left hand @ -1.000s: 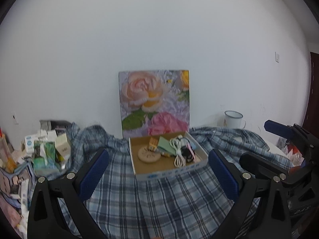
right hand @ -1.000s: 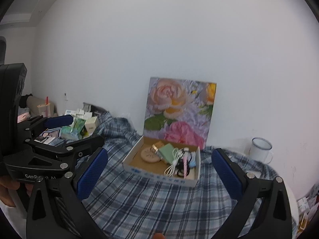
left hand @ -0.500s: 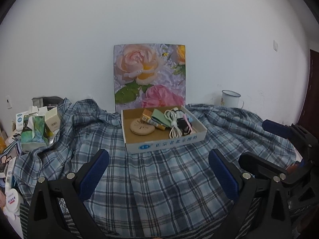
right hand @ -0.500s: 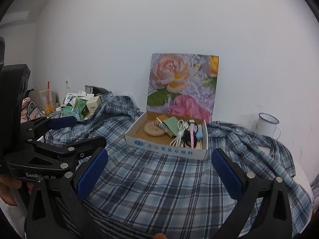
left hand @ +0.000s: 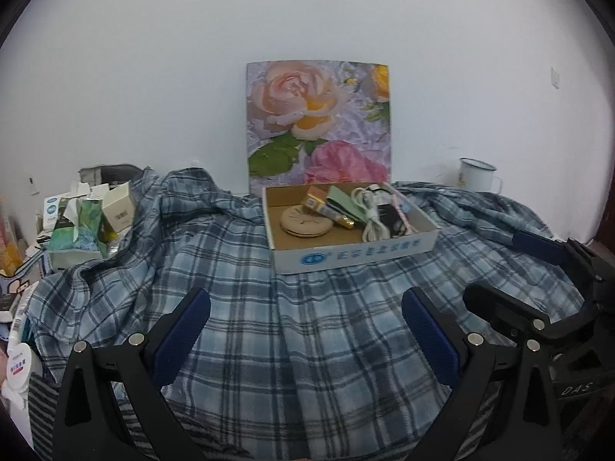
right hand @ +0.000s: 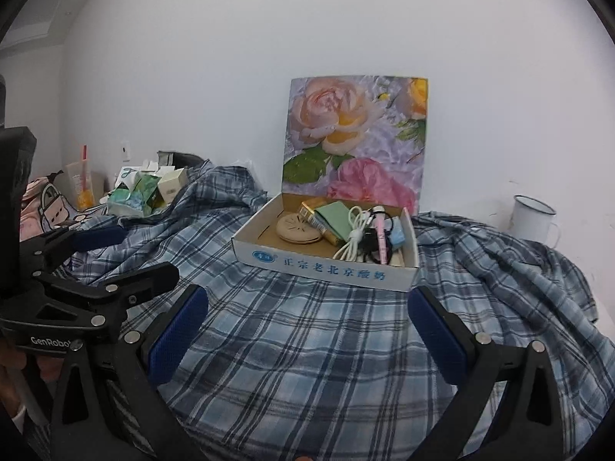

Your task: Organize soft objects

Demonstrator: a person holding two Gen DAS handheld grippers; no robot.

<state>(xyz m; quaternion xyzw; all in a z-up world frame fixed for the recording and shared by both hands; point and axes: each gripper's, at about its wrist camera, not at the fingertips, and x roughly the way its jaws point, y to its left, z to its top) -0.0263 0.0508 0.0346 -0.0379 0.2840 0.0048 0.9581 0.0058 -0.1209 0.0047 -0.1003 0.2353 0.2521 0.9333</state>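
Both grippers, left [left hand: 305,326] and right [right hand: 307,324], gape wide over the plaid shirt [left hand: 307,345], gripping nothing. Its near hem is cut off below, so its long axis seems to run left-right, spread under the box [left hand: 346,253] by the wall.

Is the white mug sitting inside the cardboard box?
No, the white mug stands by the wall, apart from the cardboard box.

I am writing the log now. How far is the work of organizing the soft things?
Nothing looks done: the plaid shirt lies spread and rumpled, the cardboard box standing on it. Nothing in hand: left tool and right tool are open and empty. All folding remains.
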